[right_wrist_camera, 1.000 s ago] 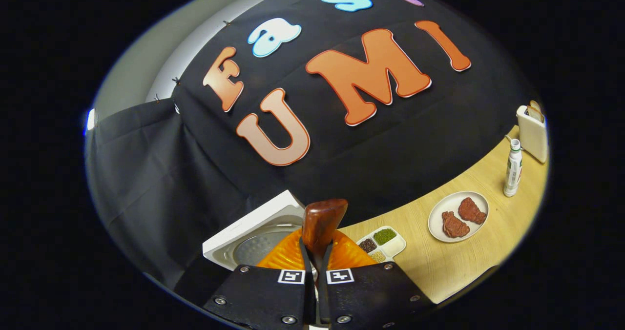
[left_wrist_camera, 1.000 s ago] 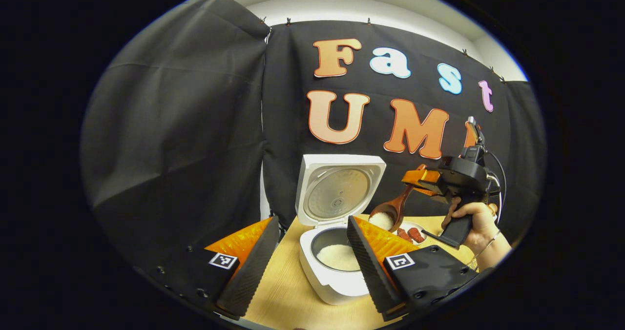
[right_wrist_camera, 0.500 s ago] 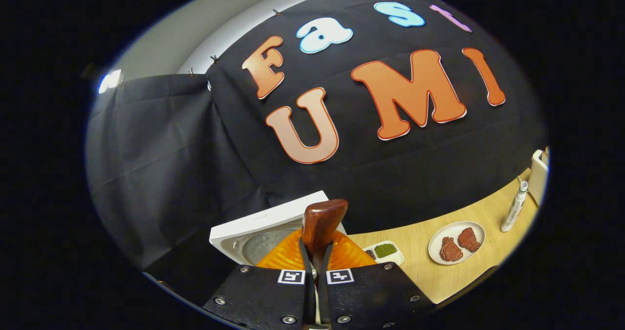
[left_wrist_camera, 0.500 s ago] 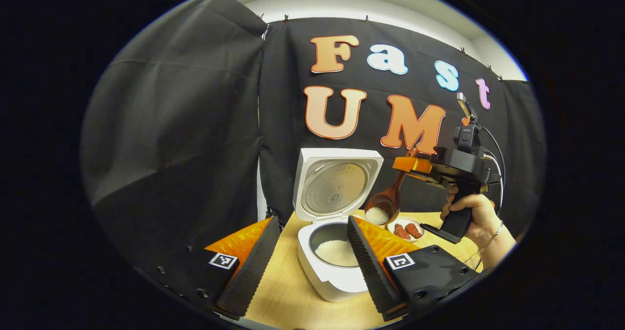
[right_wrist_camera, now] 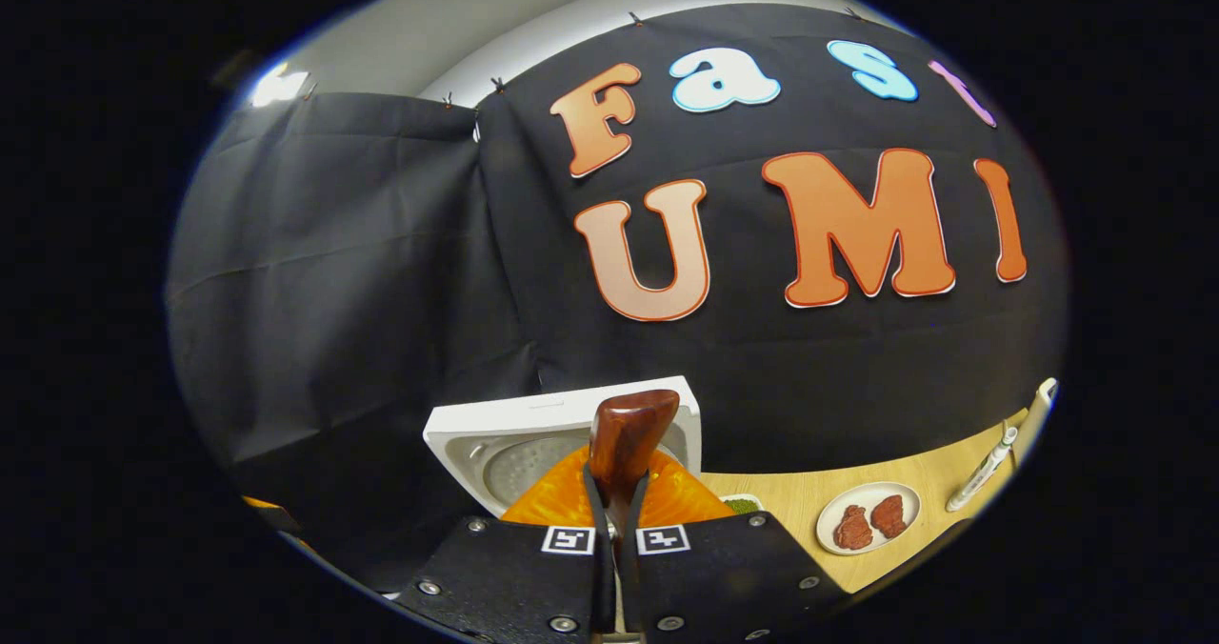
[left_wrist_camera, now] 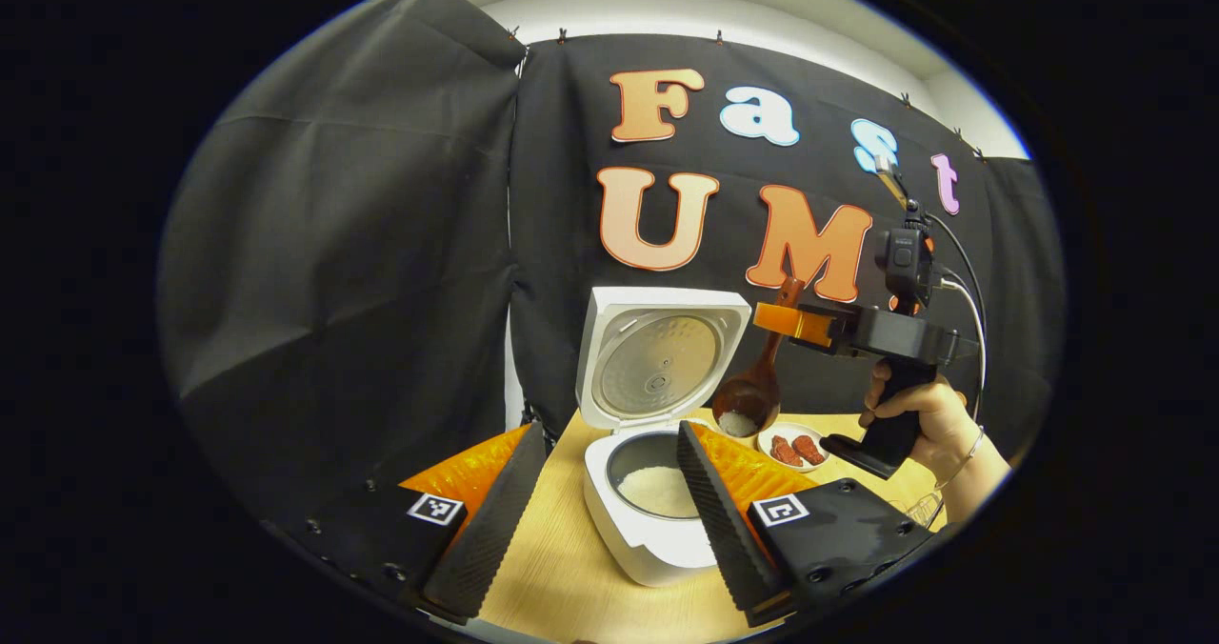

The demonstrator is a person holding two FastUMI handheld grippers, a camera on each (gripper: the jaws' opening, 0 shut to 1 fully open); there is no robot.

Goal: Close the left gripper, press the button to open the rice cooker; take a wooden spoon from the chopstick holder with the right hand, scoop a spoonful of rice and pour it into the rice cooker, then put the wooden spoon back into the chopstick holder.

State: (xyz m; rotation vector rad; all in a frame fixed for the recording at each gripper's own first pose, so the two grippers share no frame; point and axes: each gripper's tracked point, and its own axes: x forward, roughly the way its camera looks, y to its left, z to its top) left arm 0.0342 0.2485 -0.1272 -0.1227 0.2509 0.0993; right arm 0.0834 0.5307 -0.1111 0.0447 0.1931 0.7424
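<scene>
Lid's up on the rice cooker (left_wrist_camera: 657, 492); right tool (right_wrist_camera: 617, 492) clamped on the wooden spoon (left_wrist_camera: 752, 392), tipping rice above the pot. Left tool (left_wrist_camera: 609, 492) apart. Returning the spoon remains.

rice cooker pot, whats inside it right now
White rice lies in the open rice cooker, covering the bottom of the inner pot. The pot's right side is hidden behind a finger of the left gripper.

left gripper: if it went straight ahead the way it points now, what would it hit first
Most likely the open rice cooker: it sits on the table right between and beyond the left gripper's spread fingers, pot showing rice. Depth is hard to judge, but nothing seems to lie nearer.
</scene>
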